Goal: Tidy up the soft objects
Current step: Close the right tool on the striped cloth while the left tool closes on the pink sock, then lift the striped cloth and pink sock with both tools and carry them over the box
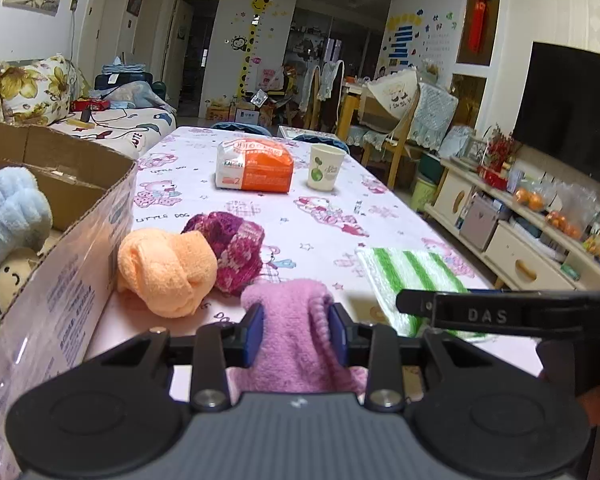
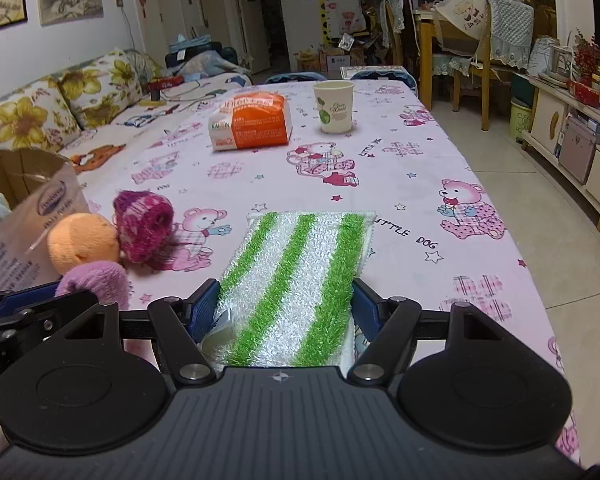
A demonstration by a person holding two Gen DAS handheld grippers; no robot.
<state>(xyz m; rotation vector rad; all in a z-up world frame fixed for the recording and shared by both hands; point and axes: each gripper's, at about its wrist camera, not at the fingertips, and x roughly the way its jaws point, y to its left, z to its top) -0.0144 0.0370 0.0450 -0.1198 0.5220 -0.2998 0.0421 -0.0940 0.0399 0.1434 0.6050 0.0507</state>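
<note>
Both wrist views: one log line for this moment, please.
left gripper: shut on pink sock | right gripper: straddling green-striped cloth, grip unclear | cardboard box: left, holds blue plush

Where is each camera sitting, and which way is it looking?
Left wrist: rides on the left claw, looking along the table at the pink sock between its pads, cardboard box at left; the other claw's arm shows at right.
Right wrist: rides on the right claw, looking along the table over the green striped cloth; the left claw shows at left.
Both see: orange sock, paper cup, orange packet.
</note>
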